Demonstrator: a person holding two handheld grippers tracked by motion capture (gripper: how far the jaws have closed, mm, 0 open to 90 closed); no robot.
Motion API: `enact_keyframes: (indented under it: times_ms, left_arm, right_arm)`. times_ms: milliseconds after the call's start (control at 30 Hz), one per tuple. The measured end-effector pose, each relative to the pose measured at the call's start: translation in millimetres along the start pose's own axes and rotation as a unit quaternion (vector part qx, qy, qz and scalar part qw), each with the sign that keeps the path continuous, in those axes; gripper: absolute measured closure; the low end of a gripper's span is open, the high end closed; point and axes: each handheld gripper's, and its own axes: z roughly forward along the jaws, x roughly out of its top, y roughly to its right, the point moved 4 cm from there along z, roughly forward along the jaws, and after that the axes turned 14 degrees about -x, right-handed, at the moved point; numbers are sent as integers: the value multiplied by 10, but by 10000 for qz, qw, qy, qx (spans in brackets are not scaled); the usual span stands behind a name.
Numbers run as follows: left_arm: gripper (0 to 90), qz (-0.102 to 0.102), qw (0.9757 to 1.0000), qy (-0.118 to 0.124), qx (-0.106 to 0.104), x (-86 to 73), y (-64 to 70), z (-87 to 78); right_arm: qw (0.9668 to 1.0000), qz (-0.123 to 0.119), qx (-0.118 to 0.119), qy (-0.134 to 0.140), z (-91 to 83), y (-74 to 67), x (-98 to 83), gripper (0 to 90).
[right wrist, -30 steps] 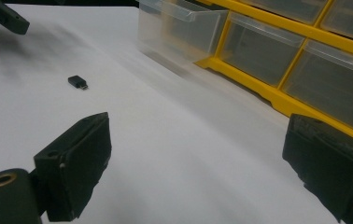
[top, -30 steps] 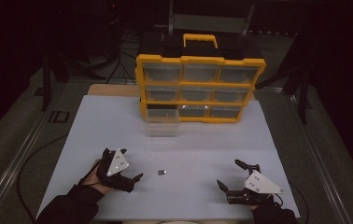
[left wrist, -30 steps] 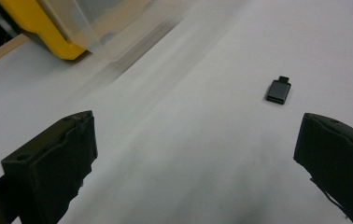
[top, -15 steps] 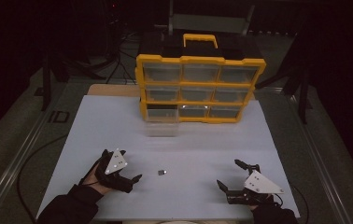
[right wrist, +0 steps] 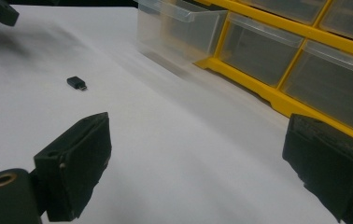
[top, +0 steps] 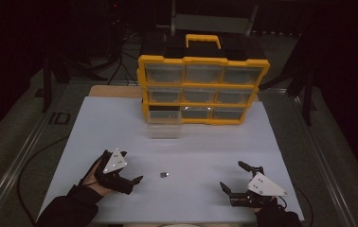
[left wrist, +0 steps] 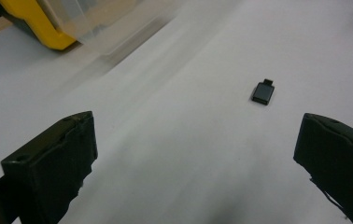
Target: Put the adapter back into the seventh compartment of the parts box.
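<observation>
Nine drawers fill the yellow cabinet [top: 203, 90] at the far side of the white table [top: 120, 127]: three rows of three, with one clear drawer [top: 164, 124] at the lower left pulled out. One small black plug [top: 164, 175] lies on the table between two grippers, nearer the left gripper [top: 132, 172]. Both the left one and the right gripper [top: 230, 177] stand wide open and hold nothing. The left gripper view shows the plug's [left wrist: 263, 92] short metal tip, too small to make out from above.
</observation>
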Motion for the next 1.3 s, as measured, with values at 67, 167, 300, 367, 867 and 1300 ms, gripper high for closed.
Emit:
enact_keyframes:
  times_ms: [67, 167, 300, 367, 867, 1300]
  left_arm:
    - [1, -9, 10000, 52, -18, 27, 0, -19]
    - [1, 27, 10000, -7, -36, 62, 9, -31]
    - [1, 37, 9999, 44, -112, 133, 2, -74]
    - [1, 14, 9998, 99, -181, 175, -5, -104]
    - [2, 209, 9976, 371, -537, 579, 9, -225]
    - [3, 514, 9946, 303, -846, 760, 85, -86]
  right_arm:
    - [10000, 5, 15, -2, 5, 1, 0, 80]
    - [10000, 6, 10, -5, 3, -4, -1, 80]
    - [10000, 5, -11, 4, -1, 1, 3, 80]
    - [10000, 6, -13, -1, -1, 3, 2, 80]
    - [10000, -5, -10, -6, -1, -2, 2, 80]
    - [10000, 1, -15, -20, -1, -3, -1, 80]
